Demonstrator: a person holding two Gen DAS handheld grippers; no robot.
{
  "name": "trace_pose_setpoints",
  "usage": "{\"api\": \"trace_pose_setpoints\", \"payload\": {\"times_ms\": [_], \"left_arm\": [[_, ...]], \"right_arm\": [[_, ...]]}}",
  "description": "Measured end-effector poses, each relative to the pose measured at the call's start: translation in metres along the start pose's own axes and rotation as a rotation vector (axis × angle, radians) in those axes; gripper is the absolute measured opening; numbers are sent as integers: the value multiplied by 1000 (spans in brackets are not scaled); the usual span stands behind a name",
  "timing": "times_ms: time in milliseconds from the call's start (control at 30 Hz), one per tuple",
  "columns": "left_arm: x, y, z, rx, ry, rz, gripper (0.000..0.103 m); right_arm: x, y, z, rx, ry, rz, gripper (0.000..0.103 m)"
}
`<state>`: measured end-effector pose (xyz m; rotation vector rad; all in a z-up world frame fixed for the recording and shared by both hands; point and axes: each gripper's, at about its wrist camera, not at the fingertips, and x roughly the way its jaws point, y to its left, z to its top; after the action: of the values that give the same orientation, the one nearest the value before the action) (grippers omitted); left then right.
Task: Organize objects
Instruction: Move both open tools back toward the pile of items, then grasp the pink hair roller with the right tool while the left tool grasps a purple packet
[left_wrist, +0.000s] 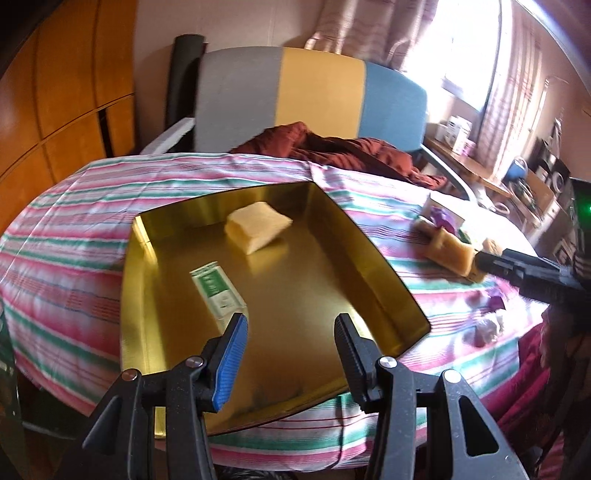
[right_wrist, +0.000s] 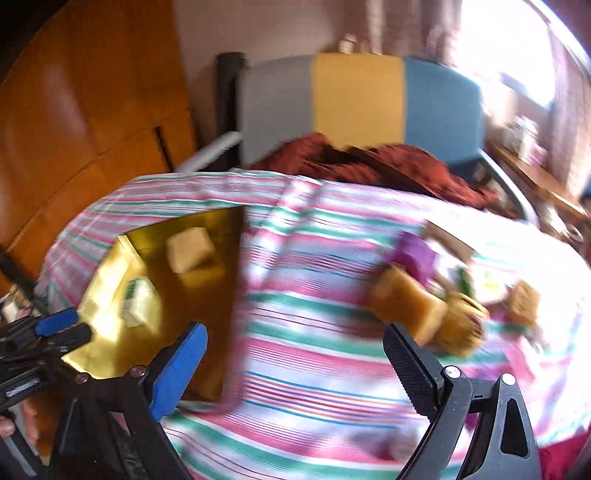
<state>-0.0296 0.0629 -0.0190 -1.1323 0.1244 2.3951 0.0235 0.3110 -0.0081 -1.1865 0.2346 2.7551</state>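
A gold metal tray (left_wrist: 373, 258) lies on the striped tablecloth; it also shows in the right wrist view (right_wrist: 107, 306). In it lie a pale yellow sponge block (left_wrist: 258, 227) (right_wrist: 190, 249) and a small green-and-white box (left_wrist: 218, 293) (right_wrist: 136, 302). My left gripper (left_wrist: 291, 334) is open and empty over the tray's near edge. My right gripper (right_wrist: 295, 350) is open and empty above the cloth, right of the tray. Tan sponge blocks (left_wrist: 448, 253) (right_wrist: 408, 304) and a purple item (right_wrist: 410, 254) lie on the cloth at right. The right gripper's fingers (left_wrist: 517, 267) reach toward them.
A chair (left_wrist: 314, 92) with a grey, yellow and blue back stands behind the table, dark red cloth (left_wrist: 332, 146) on its seat. A wooden wardrobe (left_wrist: 55, 92) is at left. A cluttered shelf (left_wrist: 480, 162) and bright window are at right.
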Motion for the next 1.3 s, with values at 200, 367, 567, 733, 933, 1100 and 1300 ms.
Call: {"api": "trace_pose_setpoints", "payload": {"times_ms": [200,367,567,733,933,1100,1300], "left_arm": [[9,-20,3,53,22,-50,49],[15,-35,6,84,36,-75,50],[19,-52,14,120,37,-108,51],[25,-69,20,154,46,-138,51],[33,-96,28,204,53,-188,51],[45,-120,37,230,83,-232,51],[67,-144,59,228,122,-269,51]], "right_arm": [[-7,-104,-5,261,80,-163,99],[-9,-203,-19,578,114,-324,101],[12,-271,-37,836,166,-369,101],[32,-278,-38,843,212,-395,101],[49,-279,-46,777,258,-399,76],[52,-267,-42,687,252,-356,76],[50,-239,-25,544,183,-286,76]]}}
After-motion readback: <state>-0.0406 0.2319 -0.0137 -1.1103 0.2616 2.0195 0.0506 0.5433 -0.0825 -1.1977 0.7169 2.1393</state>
